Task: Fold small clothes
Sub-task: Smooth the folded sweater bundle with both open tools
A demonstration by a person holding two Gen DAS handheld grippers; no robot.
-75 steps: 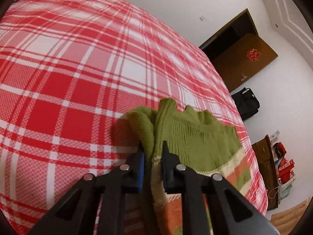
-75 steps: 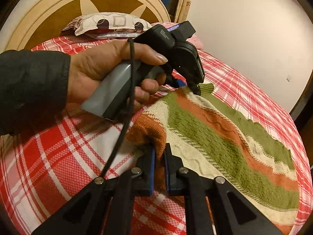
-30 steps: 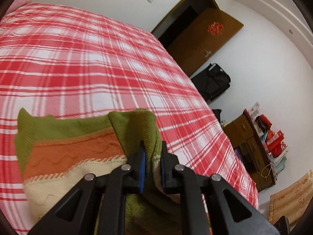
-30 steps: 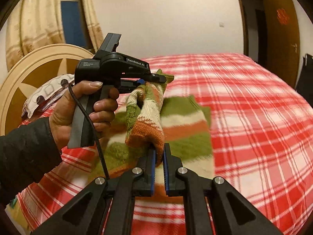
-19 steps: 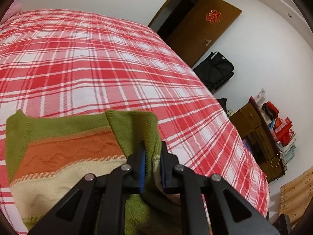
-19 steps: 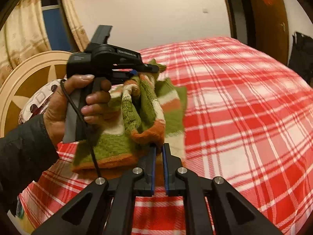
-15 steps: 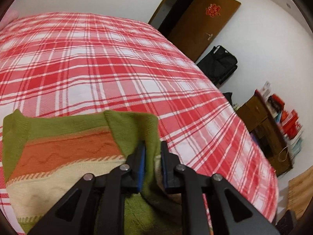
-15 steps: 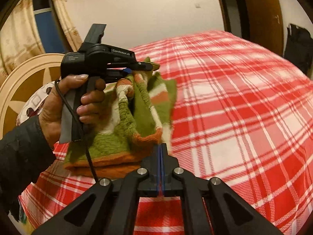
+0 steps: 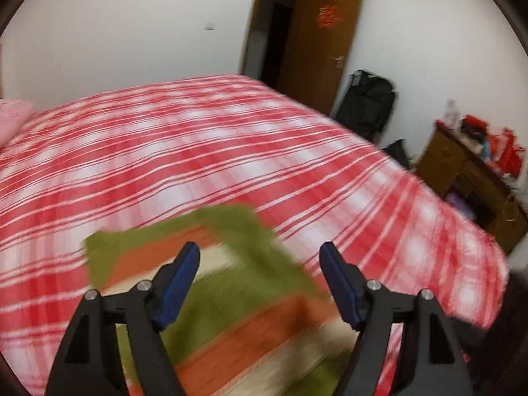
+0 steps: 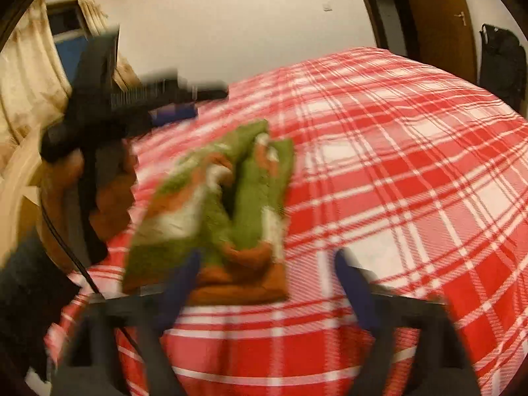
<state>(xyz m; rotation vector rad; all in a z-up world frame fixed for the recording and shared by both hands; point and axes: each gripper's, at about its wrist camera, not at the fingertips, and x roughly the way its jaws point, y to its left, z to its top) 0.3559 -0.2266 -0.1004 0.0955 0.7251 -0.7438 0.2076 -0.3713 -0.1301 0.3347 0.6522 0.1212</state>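
A small knitted sweater (image 9: 237,300) with green, orange and cream stripes lies folded over on the red plaid bed; in the right wrist view the sweater (image 10: 224,211) is a bunched pile. My left gripper (image 9: 260,280) is open and empty just above it, and it also shows in the right wrist view (image 10: 178,102), held in a hand at the sweater's left. My right gripper (image 10: 267,283) is open and empty at the sweater's near edge. Both views are motion-blurred.
The red and white plaid bedspread (image 9: 198,151) covers the bed. A brown door (image 9: 316,46), a black bag (image 9: 366,102) and a wooden cabinet (image 9: 468,181) stand beyond the bed's far side. A cream headboard (image 10: 19,178) and curtains are at the left.
Both grippers have opened and let go of the sweater, which now lies folded on the bed. Both have pulled back a little from it.
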